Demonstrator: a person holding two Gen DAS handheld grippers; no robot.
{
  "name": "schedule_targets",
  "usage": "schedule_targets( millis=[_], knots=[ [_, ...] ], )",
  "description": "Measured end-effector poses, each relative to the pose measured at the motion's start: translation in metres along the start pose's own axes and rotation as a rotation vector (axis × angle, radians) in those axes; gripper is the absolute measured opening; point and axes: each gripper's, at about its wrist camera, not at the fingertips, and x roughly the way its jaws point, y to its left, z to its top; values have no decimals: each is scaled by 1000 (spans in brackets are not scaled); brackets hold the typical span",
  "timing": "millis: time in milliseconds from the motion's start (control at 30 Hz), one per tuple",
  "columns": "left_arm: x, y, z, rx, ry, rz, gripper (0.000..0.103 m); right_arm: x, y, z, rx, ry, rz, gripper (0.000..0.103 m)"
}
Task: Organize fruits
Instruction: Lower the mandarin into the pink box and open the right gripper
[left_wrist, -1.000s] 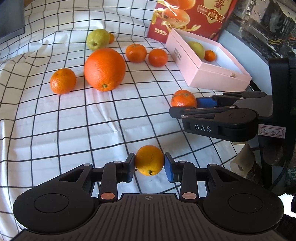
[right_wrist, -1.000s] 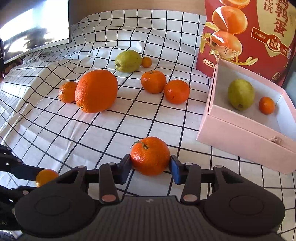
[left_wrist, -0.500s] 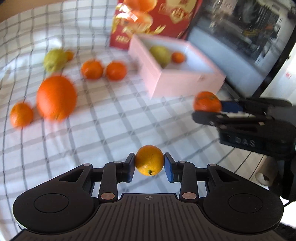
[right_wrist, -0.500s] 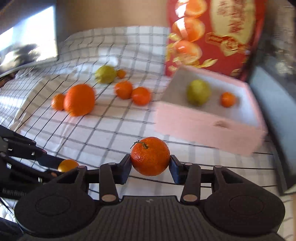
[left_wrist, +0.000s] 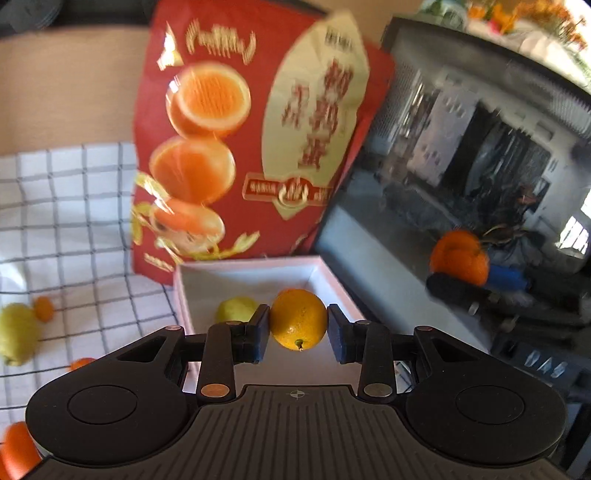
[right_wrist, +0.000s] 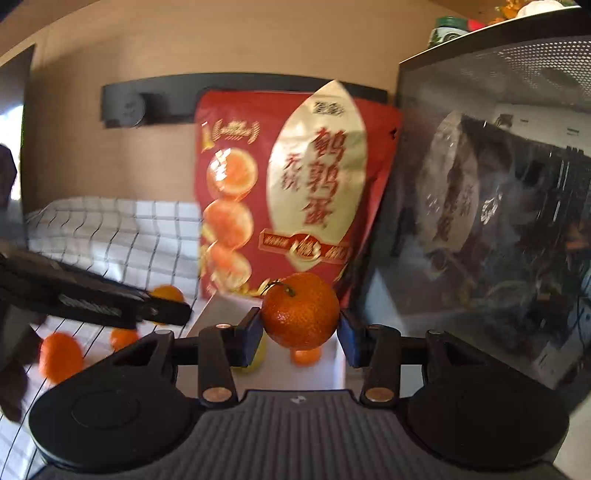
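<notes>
My left gripper is shut on a small yellow-orange fruit and holds it above the pink box. A green pear lies in the box. My right gripper is shut on a tangerine with a stem, over the box's white interior, where a small orange and the pear lie. The right gripper with its tangerine shows at the right of the left wrist view. The left gripper shows at the left of the right wrist view.
A red snack bag stands behind the box. A dark glass-fronted case is on the right. On the checked cloth at left lie a green pear and several oranges.
Both grippers have lifted and swung with their fruits from over the cloth to over the pink box. The views now face the red bag.
</notes>
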Motion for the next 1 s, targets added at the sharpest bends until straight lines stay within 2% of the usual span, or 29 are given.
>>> schedule_targets(
  millis=[100,200,300,500,667,867,1000],
  knots=[
    [12,4,-8,4,-6,13,38,18,-11,5,33,29,7,43],
    [-1,18,-19,-53,-43,20,38,35,-21,-1,69,78,35,44],
    [-21,31,-39,-87,-47,51,38,54,-16,-14,58,127,51,44],
    [-65,55,-105,-134,32,204,38,98,6,-34,69,244,130,43],
    [-104,94,-155,-255,121,332,38,130,43,-46,50,328,200,43],
    [-152,138,-183,-411,97,460,38,156,73,-58,25,404,206,43],
    [-165,152,-186,-450,75,487,38,165,84,-64,-6,439,187,43]
  ],
)
